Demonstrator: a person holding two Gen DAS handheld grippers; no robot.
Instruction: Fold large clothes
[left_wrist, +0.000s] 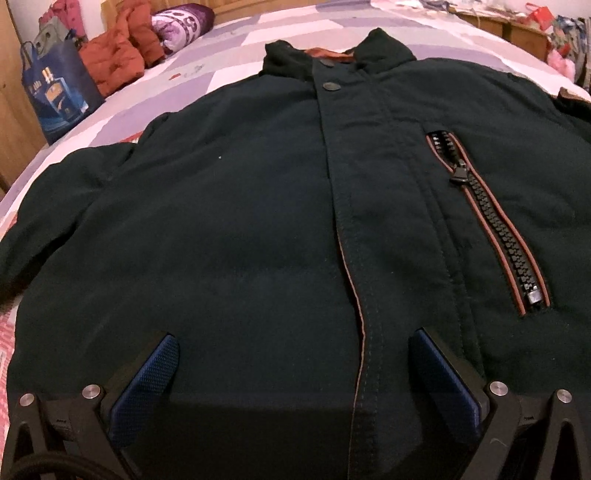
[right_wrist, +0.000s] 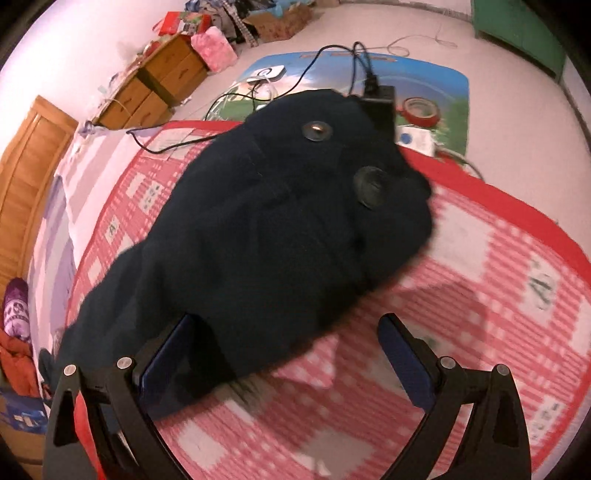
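A dark green jacket (left_wrist: 236, 206) lies flat, front up, on the bed, collar at the far end, with snap buttons and a chest zipper pocket (left_wrist: 491, 221). My left gripper (left_wrist: 293, 343) is open, its blue pads spread over the jacket's lower front near the placket. In the right wrist view a jacket sleeve (right_wrist: 266, 229) with a buttoned cuff lies on the red checked quilt (right_wrist: 480, 277). My right gripper (right_wrist: 286, 325) is open; the sleeve lies against its left finger (right_wrist: 173, 354), the right finger is over bare quilt.
An orange garment (left_wrist: 118, 55), a purple pillow (left_wrist: 181, 22) and a blue bag (left_wrist: 55, 92) sit at the bed's far left. Beyond the bed edge are cables, a red tape roll (right_wrist: 421, 109), a wooden drawer unit (right_wrist: 155, 85) and floor clutter.
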